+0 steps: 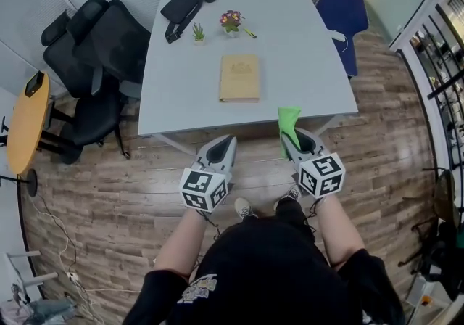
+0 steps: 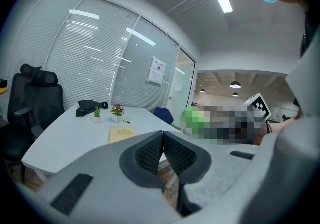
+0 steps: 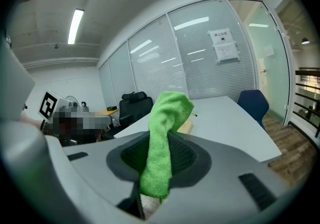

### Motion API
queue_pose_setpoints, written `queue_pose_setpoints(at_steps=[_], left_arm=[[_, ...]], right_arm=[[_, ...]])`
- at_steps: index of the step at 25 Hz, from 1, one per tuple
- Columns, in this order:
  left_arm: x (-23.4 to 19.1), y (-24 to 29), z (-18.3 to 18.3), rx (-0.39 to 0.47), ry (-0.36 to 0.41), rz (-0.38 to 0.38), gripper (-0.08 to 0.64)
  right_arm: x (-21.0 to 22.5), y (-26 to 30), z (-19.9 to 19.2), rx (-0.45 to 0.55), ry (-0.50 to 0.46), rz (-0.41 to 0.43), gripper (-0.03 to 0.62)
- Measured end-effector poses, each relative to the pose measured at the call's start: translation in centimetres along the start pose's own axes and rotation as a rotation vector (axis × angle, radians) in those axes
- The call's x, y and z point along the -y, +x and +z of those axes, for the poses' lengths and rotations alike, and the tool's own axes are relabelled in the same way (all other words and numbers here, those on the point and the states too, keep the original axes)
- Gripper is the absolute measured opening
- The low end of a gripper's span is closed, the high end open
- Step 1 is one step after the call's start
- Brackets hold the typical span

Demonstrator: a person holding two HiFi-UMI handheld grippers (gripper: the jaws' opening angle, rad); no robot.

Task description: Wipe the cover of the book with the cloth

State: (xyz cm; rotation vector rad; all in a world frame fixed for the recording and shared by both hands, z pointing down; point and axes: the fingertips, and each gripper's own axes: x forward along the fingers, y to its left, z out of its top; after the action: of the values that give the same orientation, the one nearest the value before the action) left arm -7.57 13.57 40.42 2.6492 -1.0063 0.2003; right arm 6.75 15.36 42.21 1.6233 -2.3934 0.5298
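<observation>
My right hand-held gripper (image 3: 159, 160) clamps the green cloth (image 3: 165, 138); left hand-held gripper (image 2: 162, 154) clenched, empty; book (image 1: 240, 77) mid-table (image 1: 304, 62).

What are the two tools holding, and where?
The right tool pinches the green cloth near its middle, both ends hanging free. The left tool is shut on nothing.

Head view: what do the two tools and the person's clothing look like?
Both the left tool and right tool are light grey wedge-shaped shells with dark ribbed pads, each carrying a white cube with black square markers. The person wears a black top with a pale print.
</observation>
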Motion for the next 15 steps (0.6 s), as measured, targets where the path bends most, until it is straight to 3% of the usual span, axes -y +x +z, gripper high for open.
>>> queue_pose_setpoints(at_steps=[15], left_arm=[[-0.11,-0.05,0.27,0.007,0.008,0.005,0.006]], right_arm=[[-0.35,0.28,0.39,0.001,-0.018,0.012,0.098]])
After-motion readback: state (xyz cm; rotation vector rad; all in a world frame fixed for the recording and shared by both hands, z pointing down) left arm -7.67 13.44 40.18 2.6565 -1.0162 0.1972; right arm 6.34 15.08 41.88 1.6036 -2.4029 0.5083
